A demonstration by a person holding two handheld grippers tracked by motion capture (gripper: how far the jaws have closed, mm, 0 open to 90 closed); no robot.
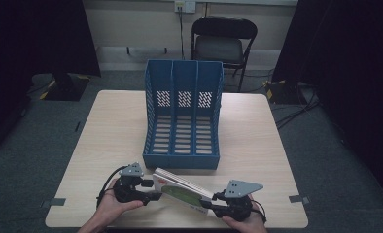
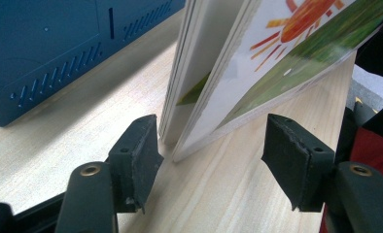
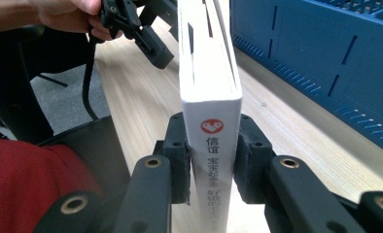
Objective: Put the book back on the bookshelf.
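With the right tool (image 3: 211, 160) clenched on the spine of the book (image 1: 182, 190), which stands on the surface (image 1: 257, 131) just before the blue file rack (image 1: 183, 114), the released left tool (image 2: 209, 155) should close on the splayed pages before lifting.

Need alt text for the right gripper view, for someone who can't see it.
The right gripper is shut on the spine of a white book, held on edge over the wooden table. Beyond it the left gripper hangs open beside the book's far end, and a blue file rack stands at right.
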